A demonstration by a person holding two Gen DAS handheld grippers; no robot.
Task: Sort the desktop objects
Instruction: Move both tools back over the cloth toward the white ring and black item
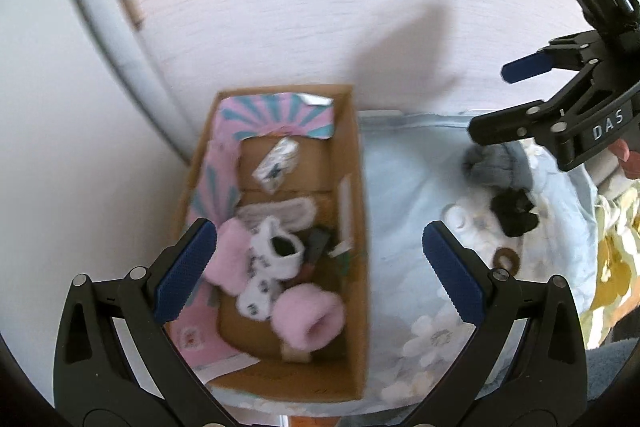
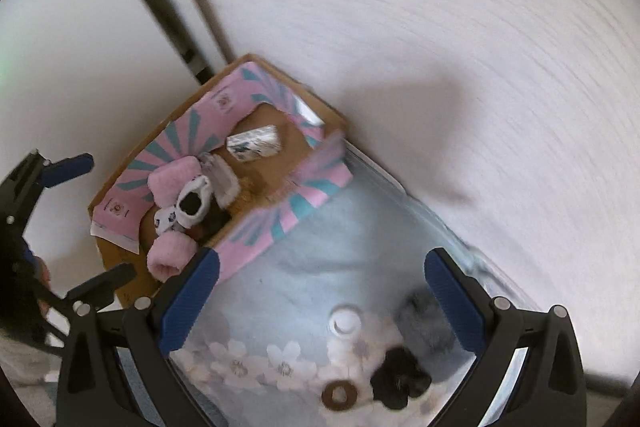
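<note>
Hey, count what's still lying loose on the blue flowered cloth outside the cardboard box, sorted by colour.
Grey: 1, fuzzy bundle
Black: 1, scrunchie-like item
Brown: 1, ring
White: 1, small round cap
Total: 4

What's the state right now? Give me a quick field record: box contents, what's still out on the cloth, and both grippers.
box: cardboard, open, holds pink fuzzy socks, white patterned sock, small packet
left on cloth: grey sock, black scrunchie, brown ring, white cap
left gripper: open, empty, over box
right gripper: open, empty, over cloth
</note>
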